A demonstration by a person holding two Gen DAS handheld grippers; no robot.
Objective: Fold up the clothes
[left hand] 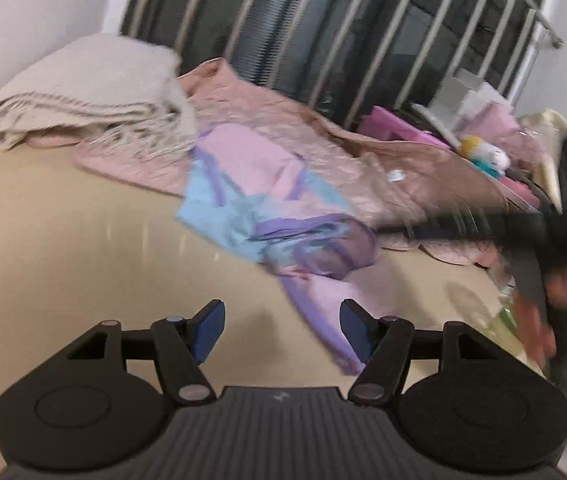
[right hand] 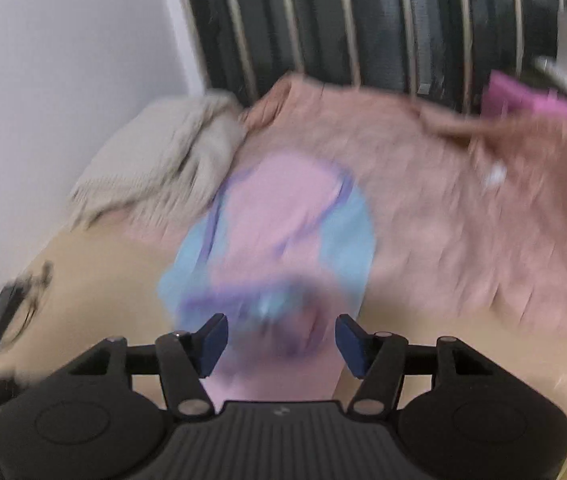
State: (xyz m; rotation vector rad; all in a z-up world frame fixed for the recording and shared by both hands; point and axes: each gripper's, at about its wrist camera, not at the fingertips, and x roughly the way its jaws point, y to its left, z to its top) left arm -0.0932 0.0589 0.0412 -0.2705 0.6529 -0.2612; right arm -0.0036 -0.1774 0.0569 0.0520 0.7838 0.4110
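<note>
The small pink, blue and purple garment (left hand: 267, 204) lay crumpled on the tan worktop (left hand: 83, 240), partly over a pink quilt (left hand: 323, 140). It looked light, limp and thin, best pinched at a hem or corner. Both the left gripper (left hand: 281, 330) and right gripper (right hand: 281, 346) stood open, holding nothing.

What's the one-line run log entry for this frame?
left gripper: open, empty, above mat | right gripper: open over pastel garment, not gripping | garment: crumpled, unfolded

Blurred by motion, the right tool (right hand: 281, 340) hangs with jaws apart over a pink, blue and purple garment (right hand: 283, 240) lying on the tan bench (right hand: 95, 280), a beige fringed blanket (right hand: 163, 160) near its far-left corner.
</note>
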